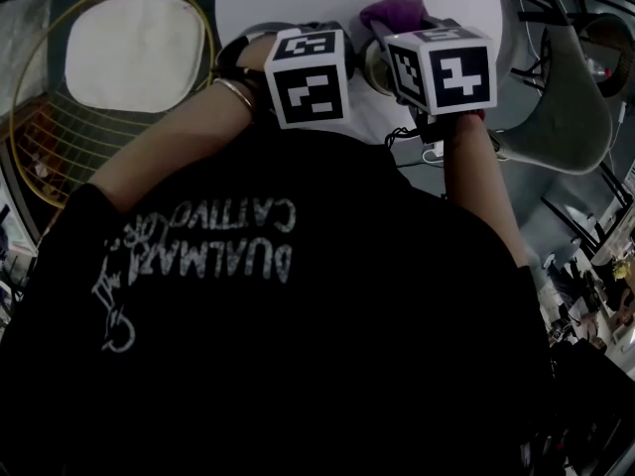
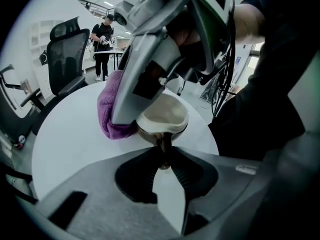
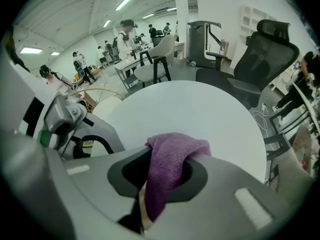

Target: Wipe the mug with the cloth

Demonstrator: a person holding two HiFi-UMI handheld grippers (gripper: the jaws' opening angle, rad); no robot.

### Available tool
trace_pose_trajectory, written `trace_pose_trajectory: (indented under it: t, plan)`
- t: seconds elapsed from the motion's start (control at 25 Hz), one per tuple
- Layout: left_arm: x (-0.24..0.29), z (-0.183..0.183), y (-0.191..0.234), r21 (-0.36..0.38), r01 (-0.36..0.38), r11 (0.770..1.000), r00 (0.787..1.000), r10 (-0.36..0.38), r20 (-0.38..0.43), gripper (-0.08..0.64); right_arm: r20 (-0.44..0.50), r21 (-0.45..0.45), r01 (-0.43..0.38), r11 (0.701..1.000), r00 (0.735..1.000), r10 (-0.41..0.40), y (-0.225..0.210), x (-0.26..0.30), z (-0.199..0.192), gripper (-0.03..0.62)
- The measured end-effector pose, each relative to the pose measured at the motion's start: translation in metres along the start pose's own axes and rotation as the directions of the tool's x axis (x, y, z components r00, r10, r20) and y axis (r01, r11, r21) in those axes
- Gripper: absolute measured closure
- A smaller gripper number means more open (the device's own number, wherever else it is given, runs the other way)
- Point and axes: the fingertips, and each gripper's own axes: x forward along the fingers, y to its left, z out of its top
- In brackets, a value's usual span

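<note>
Left gripper view shows the mug (image 2: 162, 118), cream inside and brown outside, over the round white bench (image 2: 65, 144); we cannot tell whether it rests there. We pinch what looks like its handle between the jaws of the left gripper (image 2: 164, 151), which are nearly together on that thin piece, probably to keep the mug steady. The right gripper (image 3: 167, 181) has its jaws clamped on a purple cloth (image 3: 172, 166), pressed against the mug's side, so wiping seems under way. Its grey body hides much of the mug. Beyond the bench stand a black office chair (image 3: 262, 54) and, well apart, several people (image 3: 125, 36).
</note>
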Motion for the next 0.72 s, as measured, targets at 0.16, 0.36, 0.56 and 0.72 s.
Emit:
trace_pose_trajectory:
  t: [0.16, 0.36, 0.56, 0.72]
  plan:
    - [0.000, 0.000, 0.000, -0.026, 0.002, 1.000, 1.000, -0.001, 0.006, 0.480, 0.014, -0.011, 0.001, 1.000, 1.000, -0.001, 0.004, 0.001, 0.000, 0.526]
    - [0.001, -0.001, 0.000, -0.049, -0.003, 0.999, 1.000, 0.003, 0.005, 0.477, 0.029, -0.014, -0.007, 1.000, 1.000, 0.008, 0.008, 0.002, -0.002, 0.526]
    - [0.001, 0.000, 0.001, -0.059, -0.006, 0.998, 1.000, 0.007, 0.002, 0.476, 0.029, -0.007, -0.015, 1.000, 0.999, 0.015, 0.011, 0.000, -0.003, 0.526]
    - [0.002, -0.001, 0.001, -0.063, -0.002, 0.998, 1.000, 0.002, 0.001, 0.474, 0.009, -0.058, -0.016, 0.998, 1.000, 0.016, 0.019, 0.002, -0.004, 0.526]
